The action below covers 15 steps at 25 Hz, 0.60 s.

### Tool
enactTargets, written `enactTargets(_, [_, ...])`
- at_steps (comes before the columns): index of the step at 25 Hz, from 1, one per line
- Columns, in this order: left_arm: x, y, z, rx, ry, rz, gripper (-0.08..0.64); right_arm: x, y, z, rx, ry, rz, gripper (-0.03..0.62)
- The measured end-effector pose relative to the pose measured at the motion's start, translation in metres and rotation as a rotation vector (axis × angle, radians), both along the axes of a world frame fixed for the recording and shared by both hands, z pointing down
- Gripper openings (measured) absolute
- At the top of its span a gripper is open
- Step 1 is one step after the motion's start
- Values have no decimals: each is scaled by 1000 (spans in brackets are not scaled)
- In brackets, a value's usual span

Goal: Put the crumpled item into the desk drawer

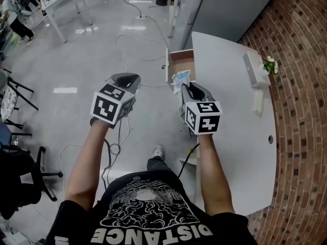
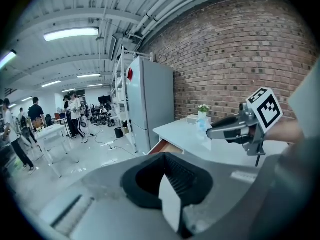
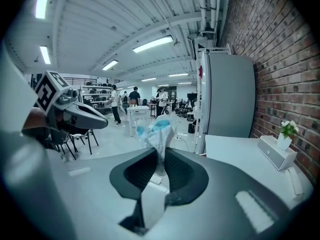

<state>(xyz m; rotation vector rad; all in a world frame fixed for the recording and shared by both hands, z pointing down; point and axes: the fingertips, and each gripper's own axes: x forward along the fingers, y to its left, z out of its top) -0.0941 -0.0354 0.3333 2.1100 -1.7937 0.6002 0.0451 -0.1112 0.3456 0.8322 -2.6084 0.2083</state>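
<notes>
Grip looks sound on the right: the right claw (image 3: 160, 158) is clamped on the crumpled item (image 3: 156, 130), a white wad with blue patches, perhaps a wrapper or tissue; the views are too soft to say which. Most of the wad stands up past the jaw tips. In the head view it hangs at the near edge of the open drawer (image 1: 180, 61), and I cannot tell whether it is fully over the cavity. The left claw (image 2: 167, 179) has its jaws together with nothing between them and hovers to the side over the floor (image 1: 76, 60), apart from the drawer.

The step in hand looks like the drop. To do it well, carry the wad forward until it sits squarely over the wooden drawer bottom, lower it below the rim, and only then part the jaws. A light wad released high could drift or bounce over the low side wall.

The counter (image 1: 230, 101) is white, curved and mostly bare, with a white box (image 1: 251, 69) and a small pot of flowers (image 1: 269, 64) by the brick wall (image 1: 301, 96). A grey refrigerator (image 3: 227, 96) stands beyond, cables (image 1: 127, 45) trail over the glossy floor, and people (image 3: 116, 101) stand among tables far off.
</notes>
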Motion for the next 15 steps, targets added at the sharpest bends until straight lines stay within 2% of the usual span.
enactTargets(15, [-6,-99,9,-21,7,-38,2,-17,-99,2,-6,-7,-44,52])
